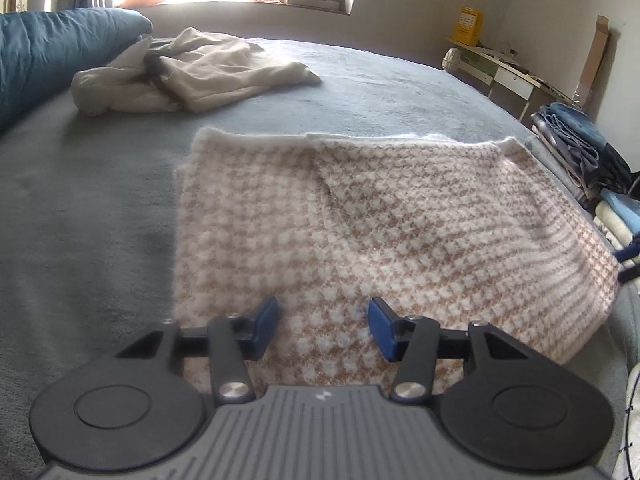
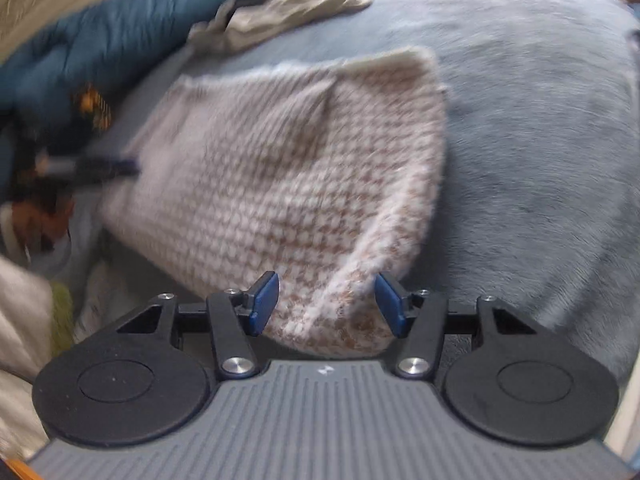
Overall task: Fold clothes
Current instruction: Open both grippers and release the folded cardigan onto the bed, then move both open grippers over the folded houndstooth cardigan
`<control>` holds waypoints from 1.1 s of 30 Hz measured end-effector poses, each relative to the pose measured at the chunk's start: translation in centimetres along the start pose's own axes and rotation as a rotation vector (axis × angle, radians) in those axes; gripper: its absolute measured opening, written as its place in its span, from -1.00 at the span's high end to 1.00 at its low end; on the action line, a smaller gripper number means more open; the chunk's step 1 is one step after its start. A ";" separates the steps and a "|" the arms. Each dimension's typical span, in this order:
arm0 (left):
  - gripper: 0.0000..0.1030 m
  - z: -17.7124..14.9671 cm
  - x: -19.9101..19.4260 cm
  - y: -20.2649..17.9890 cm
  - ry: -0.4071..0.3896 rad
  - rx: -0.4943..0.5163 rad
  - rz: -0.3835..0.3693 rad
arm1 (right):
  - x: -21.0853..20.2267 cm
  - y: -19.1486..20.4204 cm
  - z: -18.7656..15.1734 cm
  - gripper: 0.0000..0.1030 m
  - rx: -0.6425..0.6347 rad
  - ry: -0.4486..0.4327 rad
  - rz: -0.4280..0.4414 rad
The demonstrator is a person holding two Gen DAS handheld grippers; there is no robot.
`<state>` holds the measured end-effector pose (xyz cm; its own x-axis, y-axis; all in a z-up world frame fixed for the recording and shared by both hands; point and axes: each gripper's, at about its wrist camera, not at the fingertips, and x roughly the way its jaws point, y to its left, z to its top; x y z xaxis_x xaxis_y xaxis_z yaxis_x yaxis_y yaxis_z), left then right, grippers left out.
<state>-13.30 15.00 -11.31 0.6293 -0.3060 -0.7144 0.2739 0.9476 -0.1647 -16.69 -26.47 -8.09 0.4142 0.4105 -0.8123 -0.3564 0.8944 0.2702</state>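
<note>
Folded houndstooth sweater (image 1: pixel 360 232) seen flat on bed (image 1: pixel 88 220), just ahead of both tongs. Left tongs (image 1: pixel 323 326) half-parted, empty, over near edge. Right tongs (image 2: pixel 326 304) half-parted, astride near corner, nothing pinched.

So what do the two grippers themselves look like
Both match. The left gripper and the right gripper each have two blue pads on black linkage arms with silver screws, black round discs at either side and a grey ribbed body with a small white mark. No cables or sleeves show.

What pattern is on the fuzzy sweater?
The sweater has small tan-and-white houndstooth checks, clearest in the left wrist view.
</note>
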 end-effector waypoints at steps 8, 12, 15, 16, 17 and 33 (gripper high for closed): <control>-0.01 -0.2 0.0 0.2 -0.005 -0.016 0.002 | 0.8 -1.2 -2.1 0.63 -0.002 0.013 -0.019; -0.01 -0.3 0.1 0.4 -0.006 -0.022 -0.002 | 0.7 -3.4 -3.1 0.55 0.165 -0.018 0.021; -0.02 -0.3 0.2 0.5 -0.010 -0.017 -0.003 | 0.9 -3.1 -3.4 0.57 0.167 -0.033 0.013; -0.02 -0.3 0.3 0.5 -0.011 -0.015 -0.003 | 1.1 -3.2 -3.6 0.59 0.164 -0.027 -0.002; -0.02 -0.4 0.3 0.6 -0.012 -0.013 -0.004 | 1.5 -3.8 -4.0 0.59 0.196 -0.013 -0.004; 0.00 -3.8 -3.1 -3.3 0.042 0.324 0.069 | -0.3 1.8 -1.3 0.53 -0.063 -0.052 -0.148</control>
<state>-18.88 13.14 -11.12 0.6259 -0.2318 -0.7447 0.4529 0.8854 0.1050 -18.53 -25.24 -8.07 0.5080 0.2849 -0.8129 -0.3392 0.9336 0.1153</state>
